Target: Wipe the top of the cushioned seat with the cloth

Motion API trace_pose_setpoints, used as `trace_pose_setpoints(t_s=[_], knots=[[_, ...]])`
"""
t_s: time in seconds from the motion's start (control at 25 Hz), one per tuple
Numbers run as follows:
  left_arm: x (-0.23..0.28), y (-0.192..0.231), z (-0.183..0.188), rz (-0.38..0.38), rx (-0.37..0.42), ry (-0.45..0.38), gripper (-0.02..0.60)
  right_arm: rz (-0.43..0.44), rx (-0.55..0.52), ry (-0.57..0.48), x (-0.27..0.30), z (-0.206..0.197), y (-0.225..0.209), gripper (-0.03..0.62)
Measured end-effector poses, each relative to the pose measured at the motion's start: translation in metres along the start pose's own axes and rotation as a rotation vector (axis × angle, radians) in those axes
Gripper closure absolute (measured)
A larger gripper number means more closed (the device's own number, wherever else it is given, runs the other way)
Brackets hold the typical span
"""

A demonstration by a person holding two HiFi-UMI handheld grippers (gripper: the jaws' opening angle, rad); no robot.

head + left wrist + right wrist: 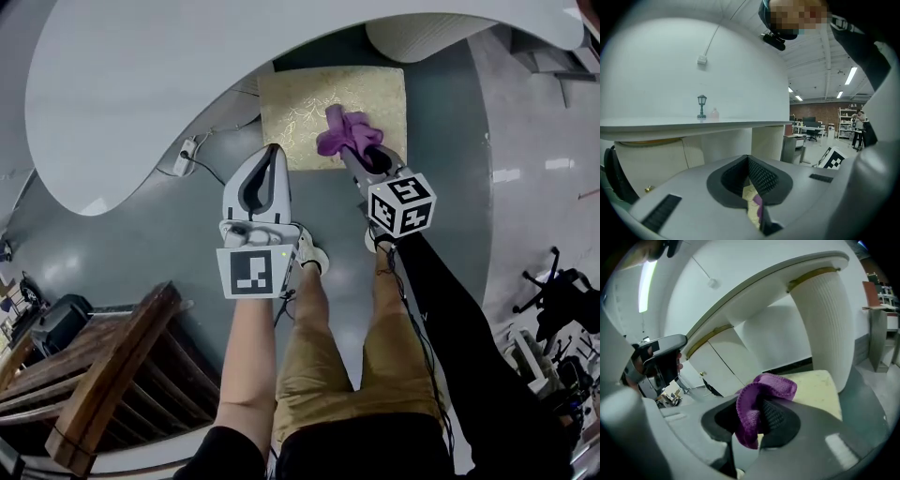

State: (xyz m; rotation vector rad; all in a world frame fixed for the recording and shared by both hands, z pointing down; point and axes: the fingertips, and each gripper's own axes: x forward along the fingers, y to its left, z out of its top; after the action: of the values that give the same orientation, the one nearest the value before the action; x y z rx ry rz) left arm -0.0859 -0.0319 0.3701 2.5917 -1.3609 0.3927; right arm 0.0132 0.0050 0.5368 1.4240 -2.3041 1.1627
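The cushioned seat (309, 108) is a pale yellow square pad standing on the grey floor under the edge of a white counter. A purple cloth (347, 133) is bunched over its near right part, and my right gripper (361, 152) is shut on it. In the right gripper view the cloth (757, 404) folds over the jaws, with the seat (815, 385) just behind. My left gripper (272, 152) hovers at the seat's near left edge, shut with nothing in it. Through its narrow slit I see a strip of seat (749, 193) and cloth (758, 202).
A large curved white counter (141, 84) overhangs the seat, with a ribbed white pillar (825, 315) on the right. A cable and plug block (187, 150) lie on the floor to the left. A wooden frame (103, 384) stands near left. The person's legs (319, 347) are below.
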Motion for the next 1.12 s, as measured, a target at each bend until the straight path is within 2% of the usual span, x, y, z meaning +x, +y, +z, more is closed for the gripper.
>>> trace_pose_setpoints(t_s=[0.28,0.36,0.44,0.56,0.64,0.88,1.12], knots=[[-0.017,0.047,0.001,0.036,0.011,0.002,0.577,0.088,-0.108,0.037,0.111,0.032,0.071,0.516],[-0.021,0.055,0.004,0.044,0.011,-0.002,0.576,0.113,-0.119,0.070,0.139,0.033,0.081,0.516],[-0.023,0.061,0.003,0.049,0.008,-0.002,0.575,0.131,-0.184,0.116,0.162,0.020,0.085,0.516],[-0.025,0.071,0.000,0.062,0.009,-0.001,0.577,0.104,-0.297,0.227,0.185,-0.015,0.075,0.516],[-0.025,0.076,-0.004,0.074,0.006,0.000,0.576,0.074,-0.307,0.268,0.187,-0.027,0.066,0.516],[-0.025,0.077,-0.013,0.085,-0.009,0.015,0.577,0.042,-0.339,0.267,0.177,-0.020,0.043,0.516],[-0.012,0.063,-0.012,0.072,-0.002,0.017,0.576,-0.060,-0.324,0.257,0.143,-0.002,-0.020,0.516]])
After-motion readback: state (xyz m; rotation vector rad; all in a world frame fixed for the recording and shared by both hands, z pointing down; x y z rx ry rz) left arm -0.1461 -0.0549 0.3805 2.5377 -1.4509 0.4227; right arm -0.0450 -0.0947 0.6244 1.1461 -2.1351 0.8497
